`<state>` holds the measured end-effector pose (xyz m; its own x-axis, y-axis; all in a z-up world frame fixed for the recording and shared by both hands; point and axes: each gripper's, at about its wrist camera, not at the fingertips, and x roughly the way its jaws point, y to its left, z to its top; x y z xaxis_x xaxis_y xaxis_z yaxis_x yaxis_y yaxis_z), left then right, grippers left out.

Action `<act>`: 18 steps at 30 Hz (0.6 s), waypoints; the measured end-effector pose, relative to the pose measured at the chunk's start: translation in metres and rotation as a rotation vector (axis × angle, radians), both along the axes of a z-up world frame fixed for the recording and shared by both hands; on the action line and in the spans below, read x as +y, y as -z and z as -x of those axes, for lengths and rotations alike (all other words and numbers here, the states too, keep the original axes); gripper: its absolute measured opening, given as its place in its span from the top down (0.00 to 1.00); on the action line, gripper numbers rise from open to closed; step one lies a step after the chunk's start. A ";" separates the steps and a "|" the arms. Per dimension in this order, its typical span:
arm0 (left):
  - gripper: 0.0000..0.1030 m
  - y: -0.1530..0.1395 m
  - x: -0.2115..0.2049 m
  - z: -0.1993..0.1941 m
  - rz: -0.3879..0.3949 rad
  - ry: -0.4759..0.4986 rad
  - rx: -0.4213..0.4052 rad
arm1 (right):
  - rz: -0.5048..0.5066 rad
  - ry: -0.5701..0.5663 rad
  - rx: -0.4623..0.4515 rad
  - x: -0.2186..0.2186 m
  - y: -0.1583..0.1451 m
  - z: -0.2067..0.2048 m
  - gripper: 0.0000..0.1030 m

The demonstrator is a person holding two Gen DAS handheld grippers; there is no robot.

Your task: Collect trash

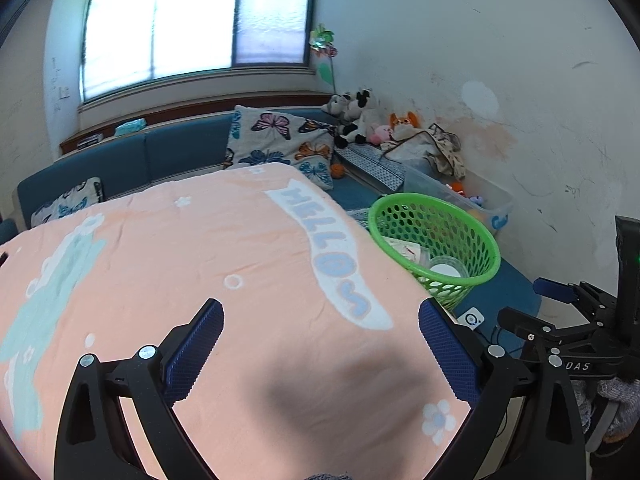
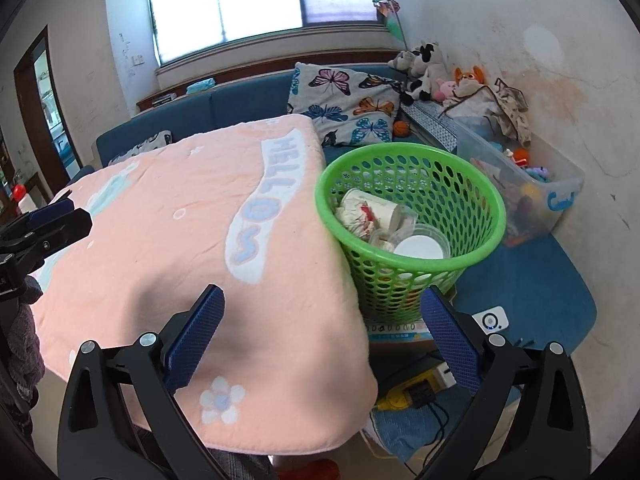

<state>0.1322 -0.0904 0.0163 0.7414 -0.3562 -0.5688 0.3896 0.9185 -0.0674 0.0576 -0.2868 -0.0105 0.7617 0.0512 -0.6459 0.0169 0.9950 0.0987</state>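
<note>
Surface: covered by a soft peach-pink fleece cloth, lightly creased, printed with a white banner reading "HELLO" in pale blue, white flowers and small rings; its edge drapes over the near right corner.

Basket: bright green plastic, round, tapering, walls pierced with rows of oval holes, smooth rolled rim; stands just beside the surface's right edge, touching the hanging cloth.

Trash, all inside the basket: crumpled white paper cup with red print, lying on its side; clear plastic cup with a white round disc in it, upright against the near wall.

Left tongs: black frame, blue ribbed pads, spread wide over the pink cloth, holding nothing and touching nothing.

Right tongs: same build, spread wide, empty; left pad over the cloth, right pad in front of the basket's base, not in contact as far as can be seen.

Background: blue sofa, butterfly-print cushion, plush toys, clear plastic bin of toys, blue mat
</note>
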 end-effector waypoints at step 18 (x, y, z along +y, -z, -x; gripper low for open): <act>0.08 0.005 0.042 0.033 -0.004 -0.106 -0.013 | 0.039 -0.056 -0.021 0.036 -0.009 0.016 0.04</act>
